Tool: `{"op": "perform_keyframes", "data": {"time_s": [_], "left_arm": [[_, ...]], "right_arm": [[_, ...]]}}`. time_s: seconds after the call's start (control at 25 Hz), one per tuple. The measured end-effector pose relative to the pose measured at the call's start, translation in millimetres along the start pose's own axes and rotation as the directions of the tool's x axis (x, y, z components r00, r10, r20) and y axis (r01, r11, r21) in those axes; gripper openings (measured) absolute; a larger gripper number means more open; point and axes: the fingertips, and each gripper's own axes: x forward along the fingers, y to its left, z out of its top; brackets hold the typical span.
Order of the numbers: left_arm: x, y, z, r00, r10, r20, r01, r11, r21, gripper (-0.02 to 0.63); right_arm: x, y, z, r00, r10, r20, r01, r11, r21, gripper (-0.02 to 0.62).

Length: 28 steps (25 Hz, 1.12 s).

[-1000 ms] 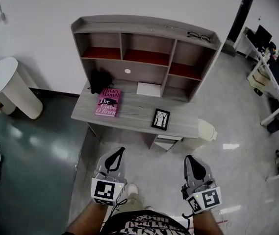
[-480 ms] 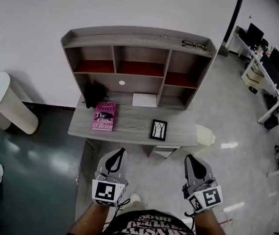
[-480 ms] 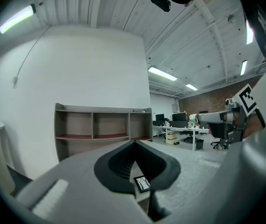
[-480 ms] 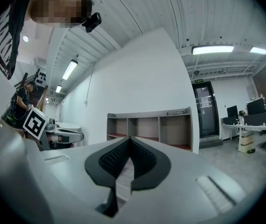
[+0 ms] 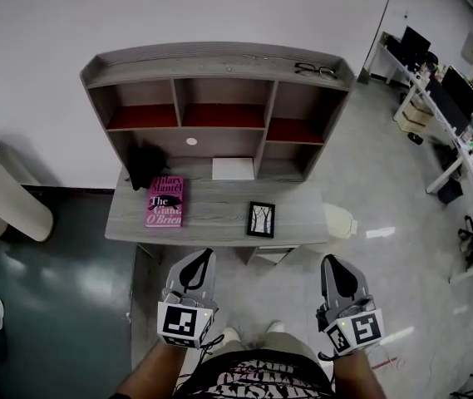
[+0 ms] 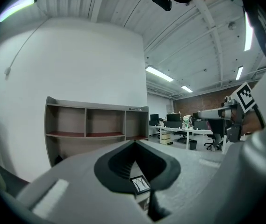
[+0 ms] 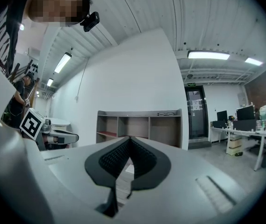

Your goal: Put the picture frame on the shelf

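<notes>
left hand-held gripper [image 5: 203, 258] and right hand-held gripper [image 5: 331, 263] point level toward desk [image 5: 219, 214], closed.

A grey wooden desk [image 5: 211, 224] stands against the white wall and carries a grey wooden shelf unit [image 5: 219, 57] along its far edge. The unit has six open compartments, the upper three floored in red. On the desktop a pink paperback book [image 5: 165, 201] lies flat at the left. A small black picture frame [image 5: 261, 219] lies near the front edge, right of centre and apart from the book. A white flat sheet [image 5: 233, 169] rests in the lower middle compartment, and a black object [image 5: 145, 163] sits at the far left. A pair of dark-rimmed glasses [image 5: 313, 70] lies on the unit's top board, at the right.
</notes>
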Motion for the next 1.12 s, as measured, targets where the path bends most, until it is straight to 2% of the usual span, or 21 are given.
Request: {"op": "perform_keyframes", "data": {"time_s": [0.16,0.52,0.84,1.12], "left_arm": [[3,2,3,1.000,-0.007,0.004,0.007,1.000,0.000,0.002],[16,9,-1,1.000,0.011,-0.025,-0.010,1.000,0.012,0.002],[37,8,14,1.000,0.013,-0.016,-0.012,1.000,0.025,0.002],[55,6,2,0.999,0.011,-0.050,-0.011,1.000,0.008,0.000]], "right_arm": [[3,-5,-1,1.000,-0.015,-0.003,0.015,1.000,0.007,0.028],[22,-12,-2,1.000,0.019,0.006,-0.019,1.000,0.020,0.028],[42,-25,-4,0.999,0.035,0.000,-0.035,0.999,0.011,0.028],[58,-37,-12,0.998,0.055,-0.029,-0.054,0.998,0.019,0.028]]}}
